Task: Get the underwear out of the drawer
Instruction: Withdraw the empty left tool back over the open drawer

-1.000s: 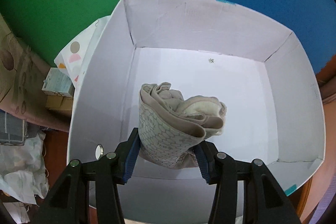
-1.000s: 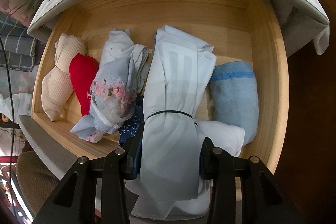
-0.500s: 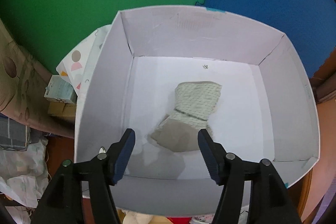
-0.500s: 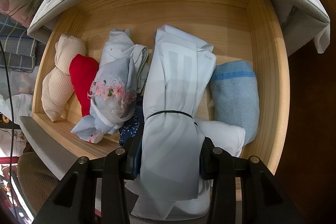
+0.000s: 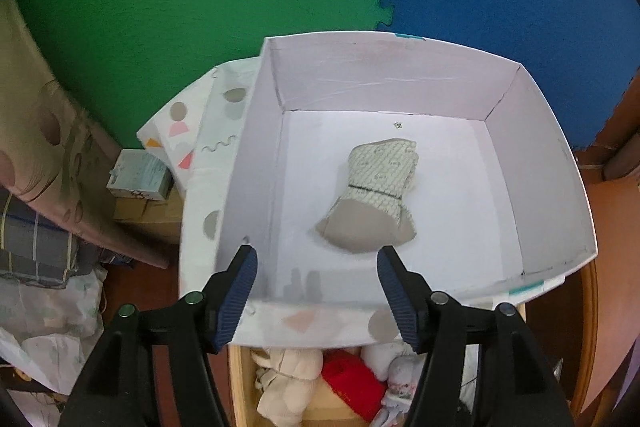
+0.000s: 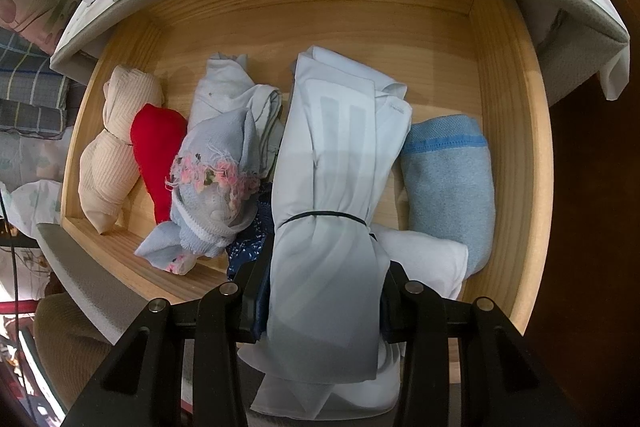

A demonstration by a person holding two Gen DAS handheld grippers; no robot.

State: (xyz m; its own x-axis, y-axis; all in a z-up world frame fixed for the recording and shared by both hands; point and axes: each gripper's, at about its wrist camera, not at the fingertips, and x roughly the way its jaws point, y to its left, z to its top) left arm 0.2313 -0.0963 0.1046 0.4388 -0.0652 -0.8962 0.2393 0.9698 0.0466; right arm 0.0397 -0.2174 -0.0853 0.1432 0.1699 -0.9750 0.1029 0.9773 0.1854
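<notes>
Left gripper: jaws parted wide, nothing held. A patterned beige underwear roll is seen just above the fingertips, apart from them, lying on the floor of the white box at frame centre.

Right gripper: jaws clamped on a pale blue banded underwear bundle, centre frame, within the wooden drawer, other rolled garments on both sides.

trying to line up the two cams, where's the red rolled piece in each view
Left wrist: red roll at the bottom edge, in the drawer below the white box.
Right wrist: red roll left of centre, beside the beige roll.
Shared landmark: the beige roll, just left of the red one in both.
</notes>
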